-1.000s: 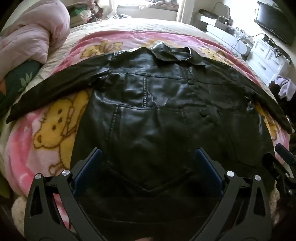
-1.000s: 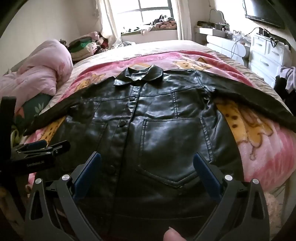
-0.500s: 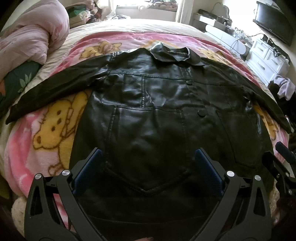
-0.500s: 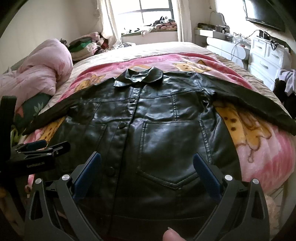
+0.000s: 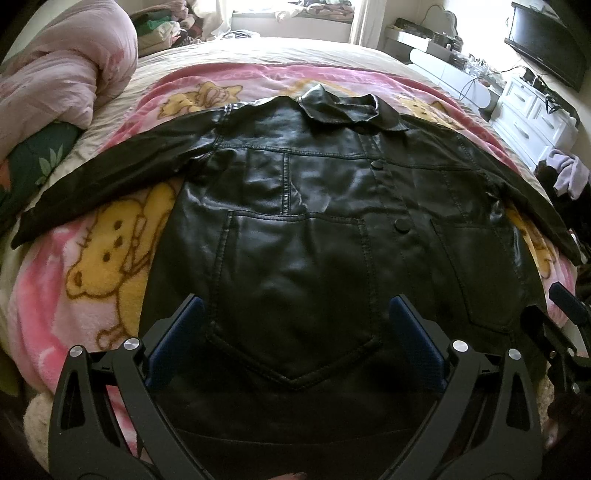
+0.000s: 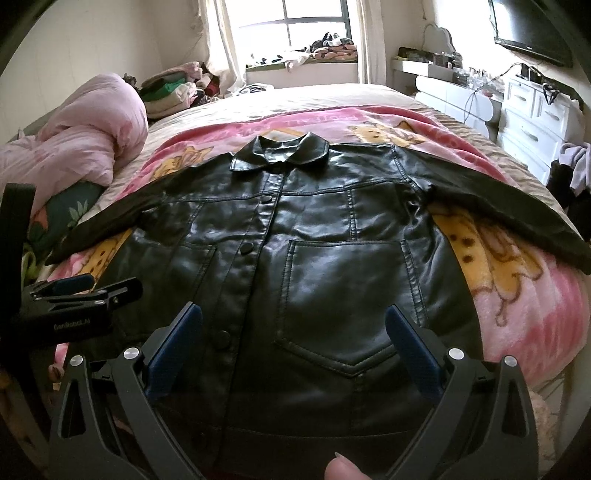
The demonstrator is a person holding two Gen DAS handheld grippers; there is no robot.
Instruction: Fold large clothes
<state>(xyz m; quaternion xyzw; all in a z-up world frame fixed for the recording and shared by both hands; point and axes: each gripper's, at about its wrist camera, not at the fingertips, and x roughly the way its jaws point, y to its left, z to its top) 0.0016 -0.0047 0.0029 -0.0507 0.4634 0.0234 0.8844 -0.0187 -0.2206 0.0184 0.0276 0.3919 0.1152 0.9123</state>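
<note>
Left wrist view: the black leather jacket (image 5: pixel 295 229) is seen spread face-up on a pink bear-print blanket (image 5: pixel 92 266), sleeves out to both sides. The left gripper (image 5: pixel 295 332) is held low over the hem, fingers wide apart, nothing pinched. The right gripper (image 5: pixel 565 332) is only glimpsed at the edge.

Right wrist view: a window (image 6: pixel 314 22) and white dresser (image 6: pixel 532 114) are shown better here. The right gripper (image 6: pixel 293 338) is spread open above the jacket's (image 6: pixel 295 240) right pocket, and the left gripper (image 6: pixel 85 295) is seen side-on beside it.
</note>
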